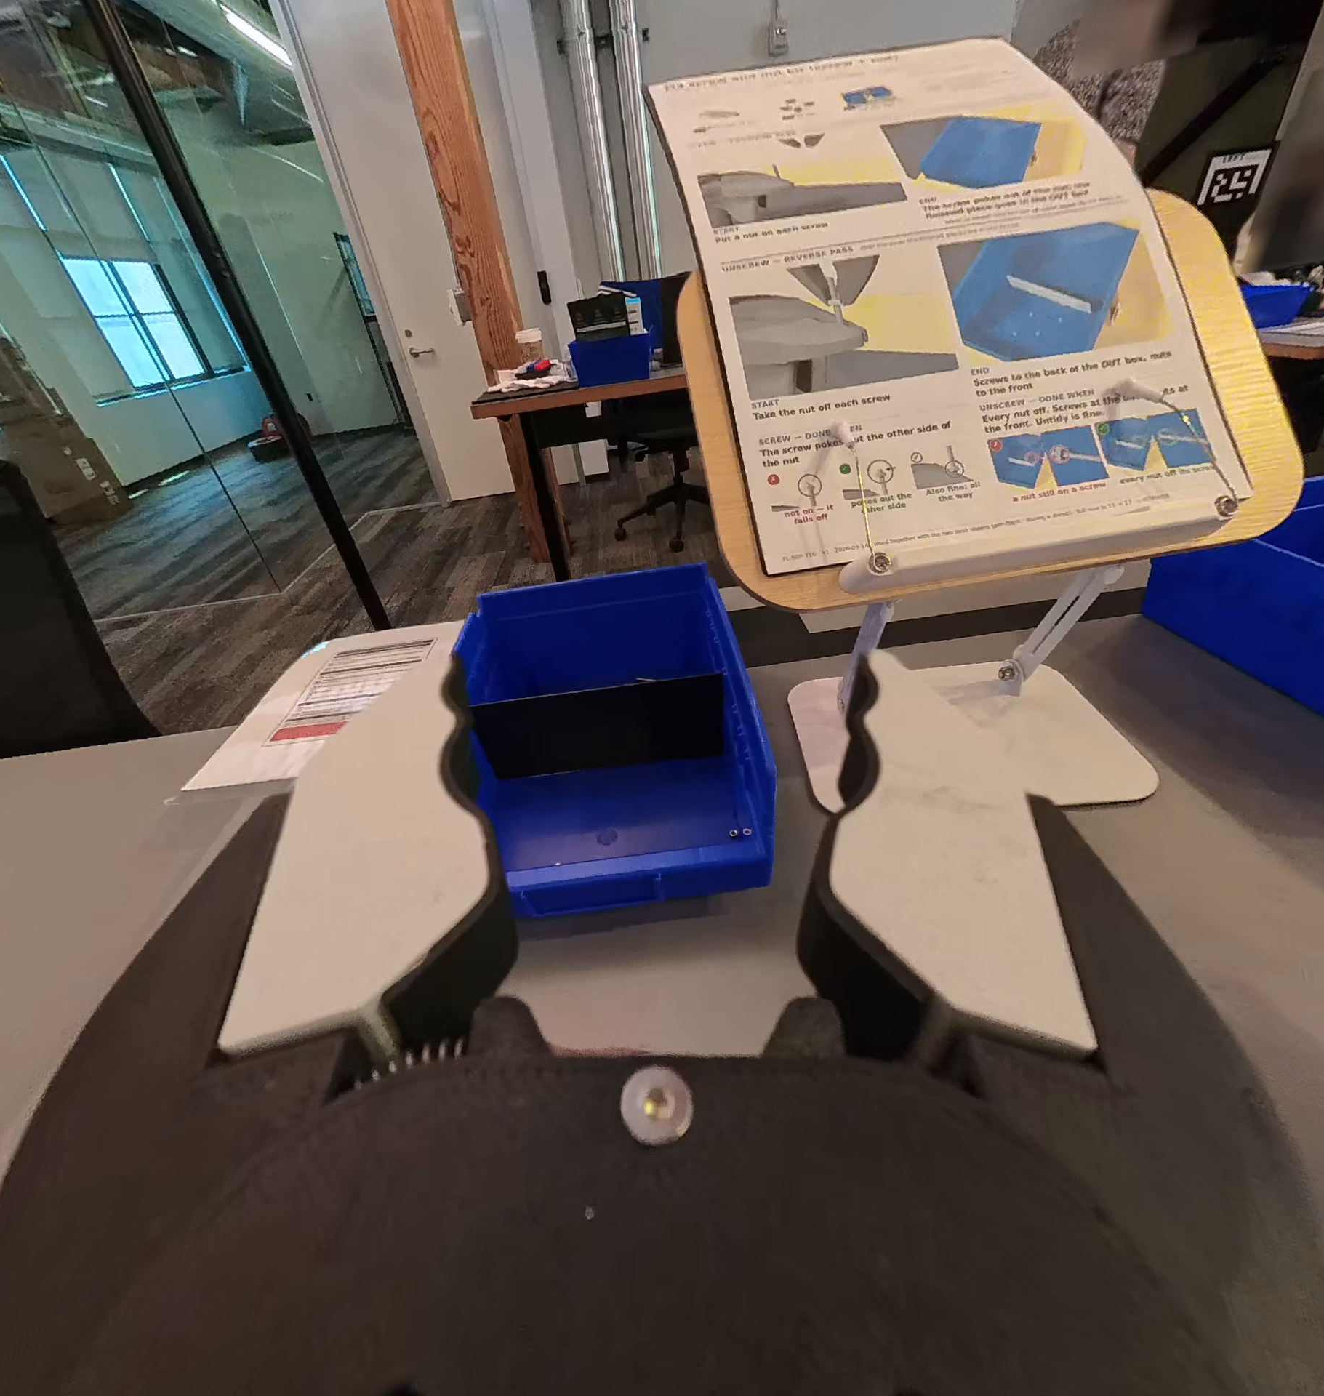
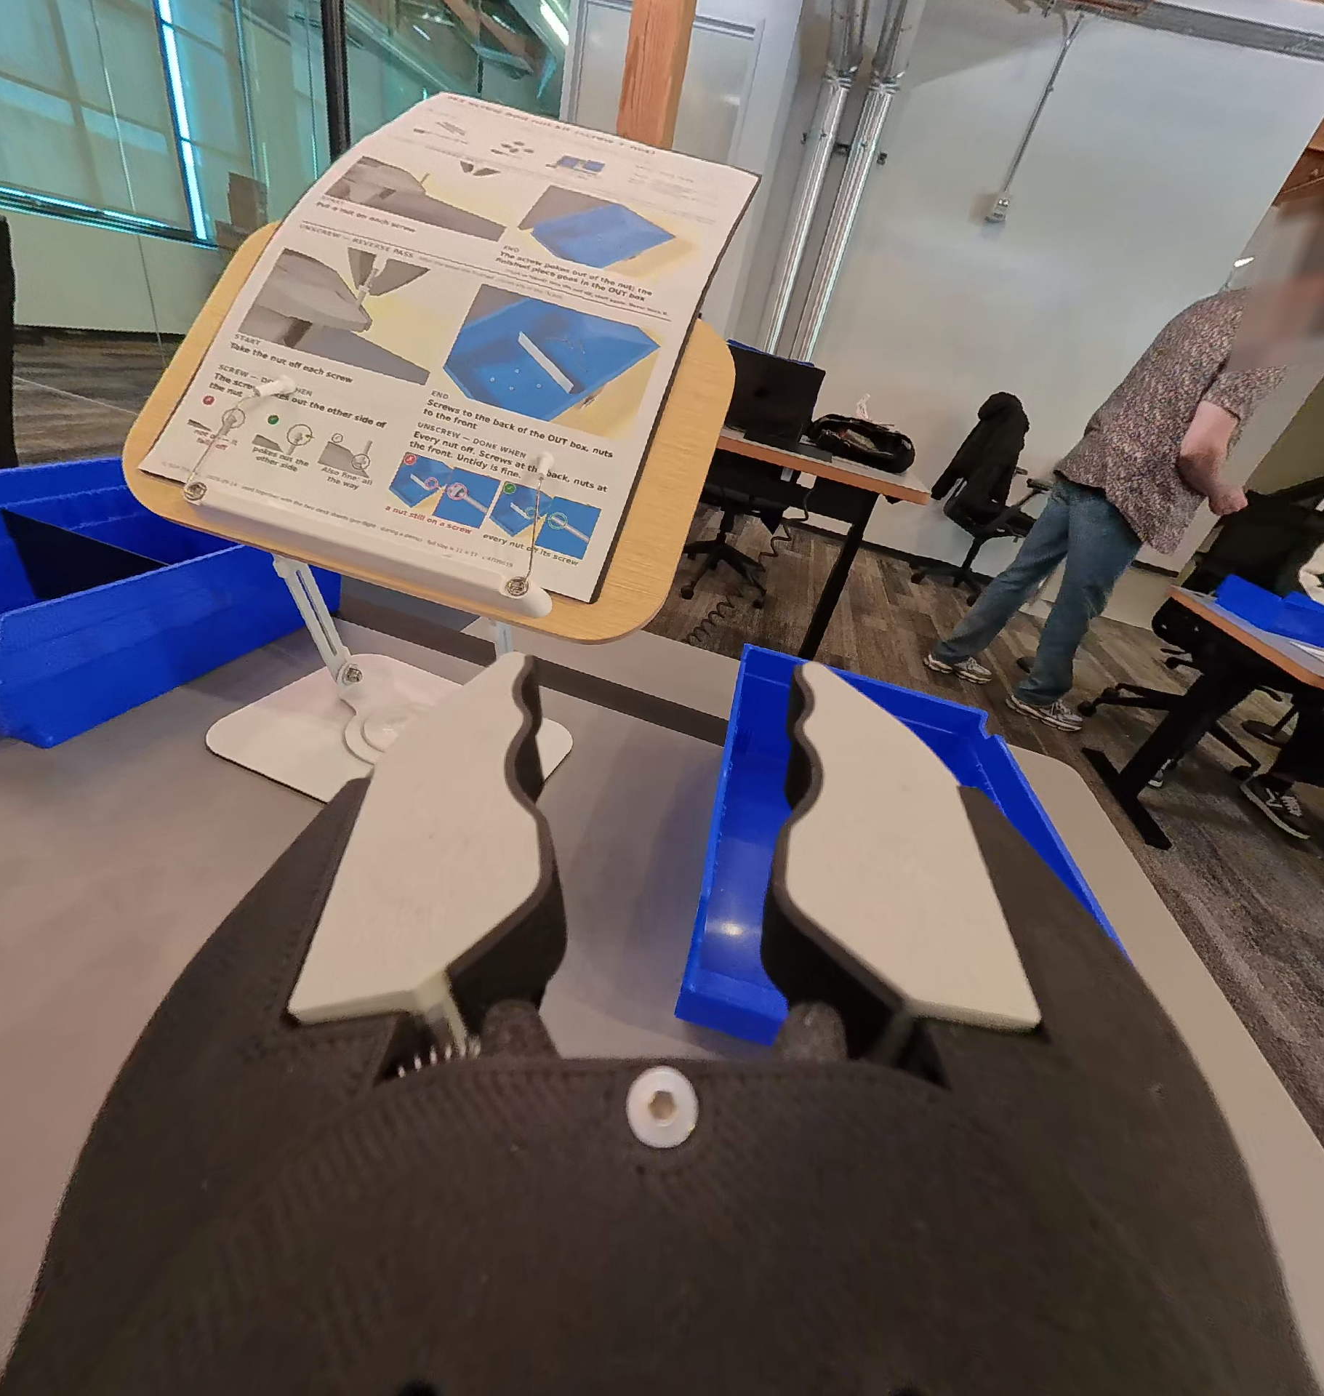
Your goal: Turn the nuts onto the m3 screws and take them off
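Bare grey tabletop (image 2: 628, 816) between stand base (image 2: 281, 736) and blue bin (image 2: 742, 831); stand board (image 2: 674, 483) overhangs

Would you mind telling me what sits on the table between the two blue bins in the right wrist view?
The white base of the document stand sits between them, left bin and right bin.

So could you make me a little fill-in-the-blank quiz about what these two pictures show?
1. The small bin ahead of the left tongs is coloured ____.
2. A ____ divider splits that bin into two compartments.
3. Both the left tongs and the right tongs hold ____.
4. The printed sheet rests on a tilted ____ board with a white stand.

Missing words: blue; black; nothing; wooden
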Available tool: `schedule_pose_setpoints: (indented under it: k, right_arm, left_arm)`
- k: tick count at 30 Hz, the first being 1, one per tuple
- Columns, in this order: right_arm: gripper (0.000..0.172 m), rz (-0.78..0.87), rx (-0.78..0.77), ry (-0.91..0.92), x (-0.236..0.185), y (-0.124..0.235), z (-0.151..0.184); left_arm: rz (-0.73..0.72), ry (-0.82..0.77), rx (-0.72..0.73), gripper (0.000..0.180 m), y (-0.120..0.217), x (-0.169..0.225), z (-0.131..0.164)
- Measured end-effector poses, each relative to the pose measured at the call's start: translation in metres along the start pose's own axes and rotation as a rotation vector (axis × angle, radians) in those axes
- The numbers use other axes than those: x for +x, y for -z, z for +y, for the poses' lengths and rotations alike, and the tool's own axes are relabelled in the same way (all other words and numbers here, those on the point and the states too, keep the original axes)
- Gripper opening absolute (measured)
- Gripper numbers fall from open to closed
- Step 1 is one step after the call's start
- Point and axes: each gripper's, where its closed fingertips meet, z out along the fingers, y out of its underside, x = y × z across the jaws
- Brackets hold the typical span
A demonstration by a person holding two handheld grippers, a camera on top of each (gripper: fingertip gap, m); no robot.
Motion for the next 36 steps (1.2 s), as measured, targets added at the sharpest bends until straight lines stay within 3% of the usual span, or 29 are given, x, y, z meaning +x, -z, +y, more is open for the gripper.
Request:
schedule_pose_setpoints:
  k: [2, 5, 11, 12, 14, 15, 18, 26, 36]
  right_arm:
    - [0.049, -0.024, 0.005, 0.012, -0.003, 0.002, -0.001]
    - [0.0, -0.091, 0.003, 0.033, -0.014, 0.004, 0.0]
    - [0.0, -0.117, -0.017, 0.011, -0.021, -0.005, 0.015]
    - [0.005, -0.118, -0.018, 0.004, -0.023, -0.007, 0.018]
    - [0.024, -0.127, -0.021, -0.013, -0.026, -0.013, 0.025]
    - [0.034, -0.134, -0.028, -0.022, -0.029, -0.017, 0.03]
    - [0.035, -0.163, -0.051, -0.03, -0.038, -0.027, 0.043]
    - [0.037, -0.258, -0.068, -0.044, -0.076, -0.043, 0.073]
    - [0.037, -0.292, -0.158, -0.065, -0.089, -0.065, 0.108]
  left_arm:
    - [0.019, -0.006, 0.015, 0.061, 0.004, -0.003, -0.003]
    - [0.031, 0.0, 0.033, 0.0, 0.009, -0.013, -0.004]
    - [0.013, 0.04, 0.009, 0.0, 0.002, -0.038, 0.011]
    - [0.011, 0.056, -0.003, 0.007, 0.0, -0.043, 0.016]
    - [-0.013, 0.094, -0.025, 0.038, -0.007, -0.054, 0.025]
    - [-0.011, 0.1, -0.036, 0.044, -0.01, -0.058, 0.031]
    - [-0.012, 0.107, -0.075, 0.054, -0.019, -0.066, 0.048]
    - [-0.006, 0.165, -0.174, 0.06, -0.043, -0.094, 0.084]
    - [0.034, 0.081, -0.219, 0.064, -0.091, -0.109, 0.09]
